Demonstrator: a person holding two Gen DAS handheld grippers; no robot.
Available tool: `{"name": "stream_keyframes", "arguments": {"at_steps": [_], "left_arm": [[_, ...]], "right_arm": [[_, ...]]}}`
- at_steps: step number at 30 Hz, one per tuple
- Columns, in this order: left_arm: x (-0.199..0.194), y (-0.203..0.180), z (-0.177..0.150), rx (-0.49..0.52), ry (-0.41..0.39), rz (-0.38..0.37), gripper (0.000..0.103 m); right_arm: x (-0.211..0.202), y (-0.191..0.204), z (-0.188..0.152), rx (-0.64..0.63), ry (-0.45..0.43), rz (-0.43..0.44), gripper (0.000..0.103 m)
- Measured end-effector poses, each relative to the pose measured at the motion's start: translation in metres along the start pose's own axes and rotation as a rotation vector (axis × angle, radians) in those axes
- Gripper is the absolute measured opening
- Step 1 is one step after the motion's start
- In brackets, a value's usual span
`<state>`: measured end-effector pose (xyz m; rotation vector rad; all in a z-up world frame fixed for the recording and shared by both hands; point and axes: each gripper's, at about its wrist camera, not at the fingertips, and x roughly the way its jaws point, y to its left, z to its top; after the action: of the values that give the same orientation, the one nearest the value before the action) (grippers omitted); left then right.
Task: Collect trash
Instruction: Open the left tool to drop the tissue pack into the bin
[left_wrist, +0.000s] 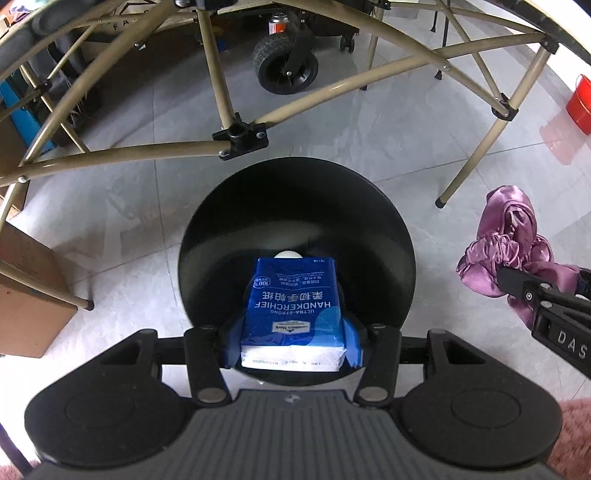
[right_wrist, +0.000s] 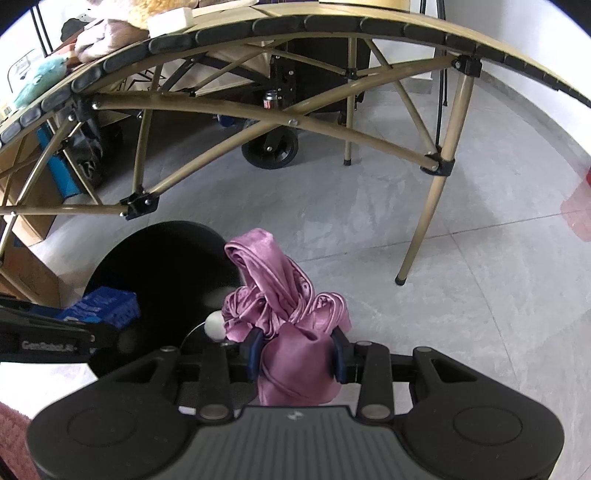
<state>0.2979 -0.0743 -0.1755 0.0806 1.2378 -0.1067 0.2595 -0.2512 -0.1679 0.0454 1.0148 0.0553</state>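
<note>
Right now your left gripper (left_wrist: 293, 332) clamps one blue tissue pack (left_wrist: 293, 314) between its blue pads, directly over the mouth of the one black bin (left_wrist: 207, 229); a single white ball (left_wrist: 288, 254) shows at the pack's twelve o'clock, inside the bin. Your right gripper (right_wrist: 297, 352) is closed on one bunched purple satin cloth (right_wrist: 284, 291), with the bin at its ten o'clock. One folding table (right_wrist: 280, 118) stands beyond, at twelve o'clock.
</note>
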Motion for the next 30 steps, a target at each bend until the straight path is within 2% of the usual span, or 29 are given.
{"name": "stream_keyframes", "arguments": {"at_steps": [4, 12, 25, 27, 28, 29, 30], "left_arm": [[0.010, -0.006, 0.007, -0.029, 0.016, 0.002, 0.053], [0.028, -0.014, 0.014, -0.088, 0.031, 0.055, 0.053], [0.043, -0.016, 0.017, -0.143, 0.067, 0.066, 0.054], [0.040, -0.015, 0.018, -0.150, 0.058, 0.062, 0.066], [0.038, -0.014, 0.019, -0.153, 0.050, 0.065, 0.082], [0.037, -0.014, 0.019, -0.158, 0.040, 0.067, 0.094], [0.036, -0.014, 0.019, -0.162, 0.030, 0.069, 0.096]], "right_arm": [[0.001, -0.003, 0.004, 0.013, -0.014, -0.015, 0.035], [0.008, -0.005, 0.007, 0.033, -0.013, -0.018, 0.035], [0.010, -0.008, 0.006, 0.047, -0.012, -0.029, 0.035], [0.010, -0.008, 0.006, 0.049, -0.013, -0.028, 0.035], [0.010, -0.008, 0.006, 0.048, -0.014, -0.029, 0.035], [0.010, -0.007, 0.006, 0.047, -0.016, -0.030, 0.035], [0.010, -0.007, 0.006, 0.046, -0.017, -0.030, 0.035]]}}
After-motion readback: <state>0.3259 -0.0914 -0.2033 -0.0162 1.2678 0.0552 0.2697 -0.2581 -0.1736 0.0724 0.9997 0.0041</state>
